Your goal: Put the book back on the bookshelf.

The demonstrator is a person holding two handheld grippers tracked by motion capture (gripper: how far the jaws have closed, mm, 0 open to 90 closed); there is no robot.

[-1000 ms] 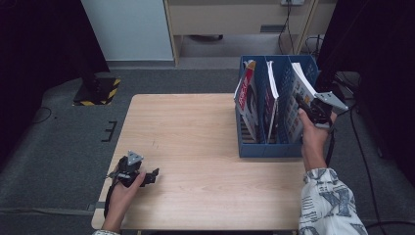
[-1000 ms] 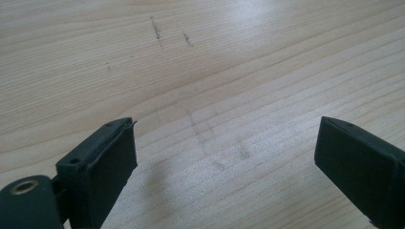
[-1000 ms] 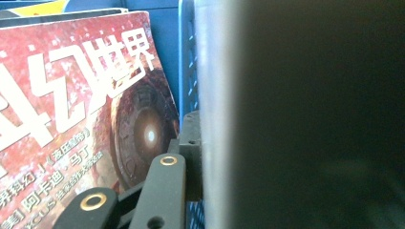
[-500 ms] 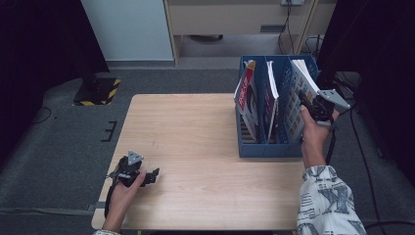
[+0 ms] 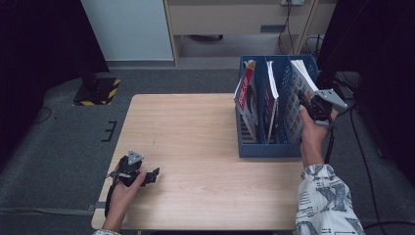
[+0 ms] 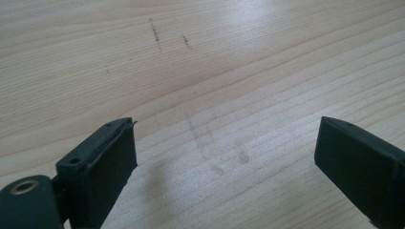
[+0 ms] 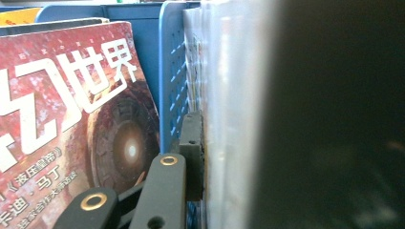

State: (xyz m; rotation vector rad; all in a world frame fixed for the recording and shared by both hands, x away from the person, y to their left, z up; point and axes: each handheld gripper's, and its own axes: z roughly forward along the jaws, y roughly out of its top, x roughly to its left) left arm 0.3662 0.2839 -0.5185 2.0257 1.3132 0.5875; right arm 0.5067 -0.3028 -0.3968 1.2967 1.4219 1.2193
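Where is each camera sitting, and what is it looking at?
High view: above the person's side, looking forward and down on the table; both forearms show, left hand-held gripper and right hand-held gripper.
Left gripper view: on the left hand-held gripper, facing bare tabletop; its two black jaws stand apart.
Right gripper view: on the right hand-held gripper, facing the blue rack; its jaws clamp a magazine.
Shared: the high and right gripper views both show the rack and the red magazine.
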